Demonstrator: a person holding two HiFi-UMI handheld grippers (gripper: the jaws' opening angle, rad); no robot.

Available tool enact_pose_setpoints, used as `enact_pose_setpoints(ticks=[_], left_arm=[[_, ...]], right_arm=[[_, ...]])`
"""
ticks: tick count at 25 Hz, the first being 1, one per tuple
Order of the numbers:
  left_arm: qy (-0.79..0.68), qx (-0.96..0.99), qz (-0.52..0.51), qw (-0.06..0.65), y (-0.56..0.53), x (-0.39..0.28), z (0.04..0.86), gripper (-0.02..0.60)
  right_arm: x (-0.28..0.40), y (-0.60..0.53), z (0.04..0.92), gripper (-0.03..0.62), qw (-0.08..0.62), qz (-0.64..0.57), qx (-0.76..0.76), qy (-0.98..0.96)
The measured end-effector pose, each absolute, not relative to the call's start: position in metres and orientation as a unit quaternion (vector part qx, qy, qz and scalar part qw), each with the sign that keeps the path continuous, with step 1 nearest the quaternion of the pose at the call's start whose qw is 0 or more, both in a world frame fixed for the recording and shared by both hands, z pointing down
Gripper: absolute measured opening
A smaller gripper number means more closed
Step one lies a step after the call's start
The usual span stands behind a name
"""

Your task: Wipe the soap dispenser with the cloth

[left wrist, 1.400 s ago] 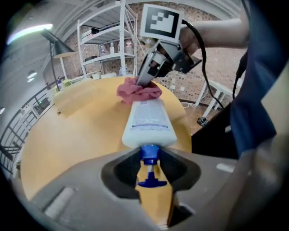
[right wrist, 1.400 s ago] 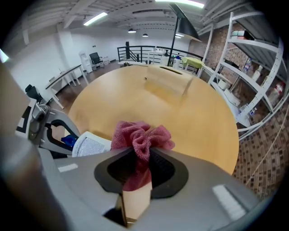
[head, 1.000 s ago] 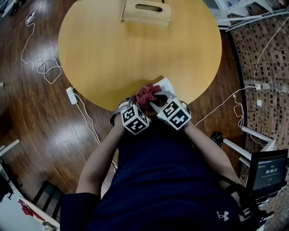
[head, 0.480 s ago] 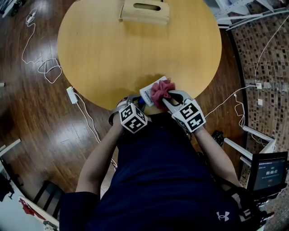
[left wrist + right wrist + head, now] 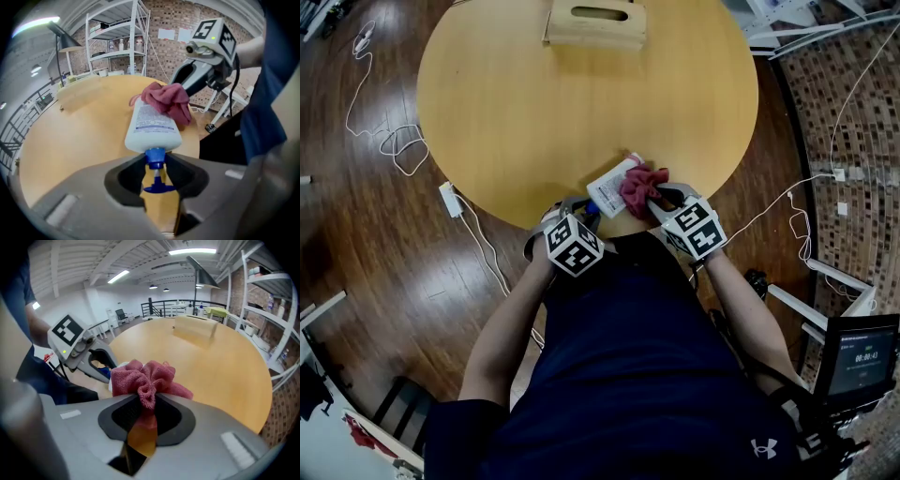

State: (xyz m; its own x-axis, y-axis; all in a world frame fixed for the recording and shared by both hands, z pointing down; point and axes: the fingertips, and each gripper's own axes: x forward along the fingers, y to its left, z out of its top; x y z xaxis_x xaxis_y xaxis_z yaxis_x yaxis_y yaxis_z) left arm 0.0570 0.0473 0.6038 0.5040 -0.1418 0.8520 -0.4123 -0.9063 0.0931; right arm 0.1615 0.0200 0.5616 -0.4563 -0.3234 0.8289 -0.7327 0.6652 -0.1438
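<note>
Red terry cloth [image 5: 146, 377] bunched up, clamped tight in my right gripper [image 5: 144, 405] jaws. Left gripper [image 5: 157, 164] jaws closed on blue pump neck [image 5: 155, 155] of white plastic soap dispenser bottle [image 5: 152, 123], bottle tipped over, base pointing away from me. Cloth pressed against bottle's right side, up near base. All happening right at near edge of round light-wood table [image 5: 516, 103]. Pale wooden box [image 5: 595, 23] sits way off at far edge.
</note>
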Motion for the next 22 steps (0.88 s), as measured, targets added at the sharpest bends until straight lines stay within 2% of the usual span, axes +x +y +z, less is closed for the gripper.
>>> enact_pose_setpoints(ticks=[3, 5, 6, 7, 9, 10, 14, 16, 19, 22], left_arm=[[-0.153, 0.86, 0.465, 0.144, 0.05, 0.061, 0.604, 0.152], [-0.142, 0.862, 0.46, 0.157, 0.053, 0.065, 0.608, 0.243], [-0.141, 0.862, 0.456, 0.168, 0.053, 0.065, 0.612, 0.253], [-0.144, 0.862, 0.451, 0.18, 0.052, 0.065, 0.615, 0.25], [-0.16, 0.863, 0.433, 0.206, 0.046, 0.063, 0.617, 0.17], [-0.169, 0.864, 0.422, 0.217, 0.043, 0.061, 0.616, 0.15], [-0.177, 0.867, 0.403, 0.233, 0.039, 0.058, 0.615, 0.147], [-0.177, 0.869, 0.416, 0.201, 0.039, 0.059, 0.613, 0.146], [-0.178, 0.865, 0.461, 0.091, 0.036, 0.057, 0.607, 0.144], [-0.183, 0.851, 0.493, 0.01, 0.034, 0.052, 0.602, 0.144]], right_arm=[[0.183, 0.005, 0.558, 0.086, 0.408, 0.255, 0.355, -0.802], [0.185, 0.003, 0.555, 0.086, 0.409, 0.253, 0.357, -0.801], [0.184, 0.003, 0.556, 0.086, 0.411, 0.251, 0.355, -0.801], [0.183, 0.002, 0.556, 0.086, 0.414, 0.249, 0.354, -0.801], [0.175, 0.0, 0.55, 0.086, 0.413, 0.242, 0.354, -0.803], [0.166, -0.002, 0.544, 0.086, 0.409, 0.237, 0.352, -0.808], [0.106, -0.001, 0.531, 0.086, 0.408, 0.207, 0.298, -0.838], [0.08, 0.0, 0.534, 0.086, 0.425, 0.185, 0.267, -0.845], [0.058, 0.0, 0.537, 0.086, 0.446, 0.161, 0.231, -0.85], [0.068, -0.002, 0.541, 0.086, 0.421, 0.199, 0.248, -0.85]])
